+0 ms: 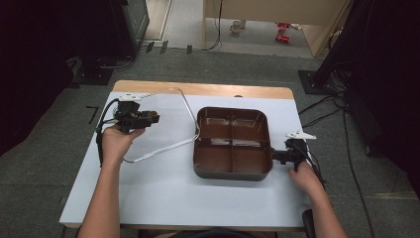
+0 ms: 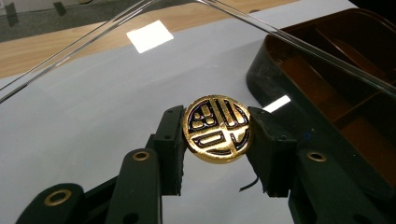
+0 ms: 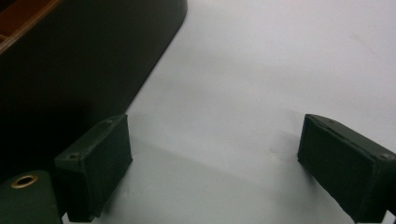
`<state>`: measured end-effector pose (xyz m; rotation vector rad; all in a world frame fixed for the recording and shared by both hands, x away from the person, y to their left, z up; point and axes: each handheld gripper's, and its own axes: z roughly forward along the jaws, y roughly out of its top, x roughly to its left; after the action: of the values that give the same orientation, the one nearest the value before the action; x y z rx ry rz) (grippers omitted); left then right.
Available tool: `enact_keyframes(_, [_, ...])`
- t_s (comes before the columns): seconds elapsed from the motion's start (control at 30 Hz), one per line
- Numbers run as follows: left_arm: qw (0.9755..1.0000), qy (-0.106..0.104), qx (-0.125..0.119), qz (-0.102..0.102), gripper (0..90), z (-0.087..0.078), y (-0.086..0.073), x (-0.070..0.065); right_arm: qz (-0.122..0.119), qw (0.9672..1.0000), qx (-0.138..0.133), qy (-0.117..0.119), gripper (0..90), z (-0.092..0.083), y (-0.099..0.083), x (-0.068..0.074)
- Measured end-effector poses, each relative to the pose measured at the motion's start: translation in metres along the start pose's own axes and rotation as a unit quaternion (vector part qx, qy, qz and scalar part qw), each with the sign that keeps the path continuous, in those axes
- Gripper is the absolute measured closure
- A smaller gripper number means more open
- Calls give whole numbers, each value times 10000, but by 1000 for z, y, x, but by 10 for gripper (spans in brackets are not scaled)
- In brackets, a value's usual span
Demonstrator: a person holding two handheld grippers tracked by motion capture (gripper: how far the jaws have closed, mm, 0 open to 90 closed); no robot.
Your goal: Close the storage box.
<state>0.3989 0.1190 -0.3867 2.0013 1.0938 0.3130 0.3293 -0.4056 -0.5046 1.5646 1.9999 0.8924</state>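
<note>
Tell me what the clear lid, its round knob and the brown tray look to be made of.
Lid: likely clear glossy plastic, see-through with sharp lamp reflections. Knob: gold-and-black, shiny, metal or metallised plastic; left gripper clamps it. Tray: brown glossy plastic or lacquer, judging by its sheen.

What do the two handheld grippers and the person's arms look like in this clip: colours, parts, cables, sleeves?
Both are black. The left gripper has chunky jaws with brass-coloured rivets at the joints, and a black cable trailing from its body. The right gripper has thick, blocky rectangular pads and one brass rivet in view. In the high view each carries a pale grey three-cornered plate on top. No sleeves cover the forearms.
</note>
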Motion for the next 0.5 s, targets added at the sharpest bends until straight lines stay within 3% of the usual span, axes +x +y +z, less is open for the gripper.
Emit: enact_keyframes(0.5, [9988,-324,-141,344,595,10,13,-41,5,10000,2,1,93,0,0,0])
